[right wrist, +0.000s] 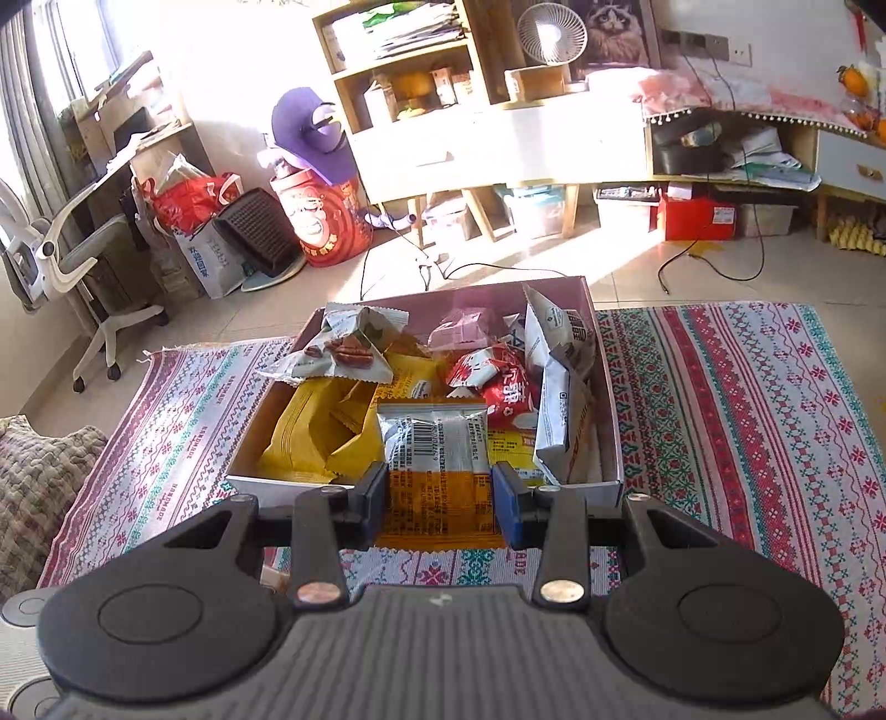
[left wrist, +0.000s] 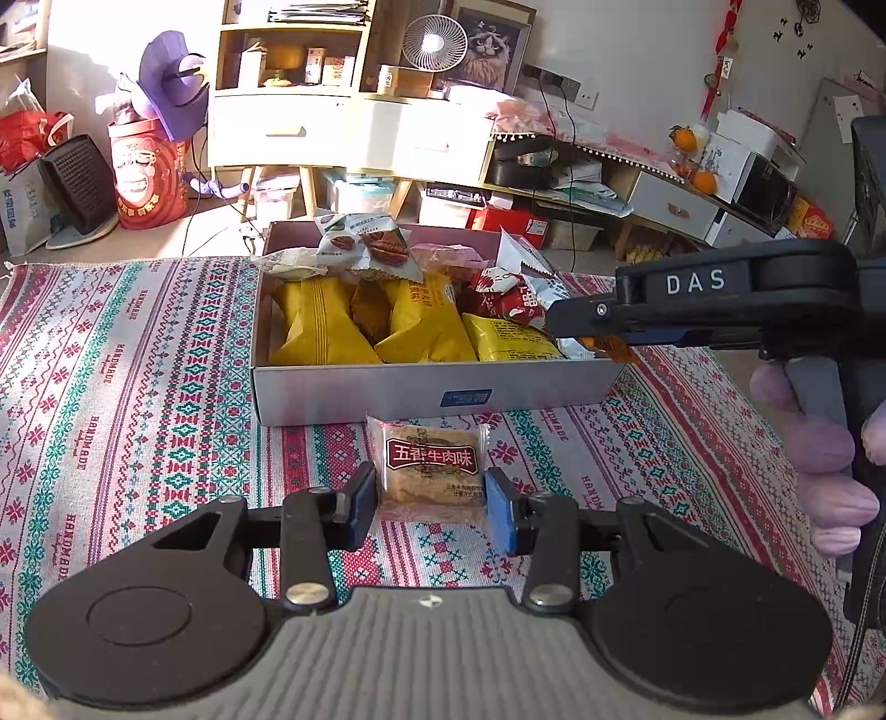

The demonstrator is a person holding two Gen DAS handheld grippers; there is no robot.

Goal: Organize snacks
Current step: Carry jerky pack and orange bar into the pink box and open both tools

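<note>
My left tool [left wrist: 431,501] was clenched on a clear-wrapped biscuit packet [left wrist: 427,462] with a dark red label, held just in front of the near wall of the open cardboard box [left wrist: 387,387]. My right tool [right wrist: 438,498] gripped a silver and orange snack packet [right wrist: 434,471] by its sides, above the box's near edge. The box already held yellow packets [left wrist: 321,327], red ones [left wrist: 506,293] and pecan packets [left wrist: 360,243], heaped above the rim at the back.

I judged the main risk was overflow: the box looked crowded, so a packet dropped on the heap might slide out over the rim. Both wrappers looked slick and puffy, and a light pinch at their edges could let one slip or twist free. With both tools close to the same near wall, they could also bump each other.

The surface was a woven cloth [left wrist: 138,387] with red and green bands, apparently spread on the floor. Around it lay a sunlit, cluttered room: wooden shelving [left wrist: 293,66], a small fan [left wrist: 434,41], a cat picture [left wrist: 490,47], a red drum [left wrist: 147,177] and an office chair [right wrist: 83,260]
</note>
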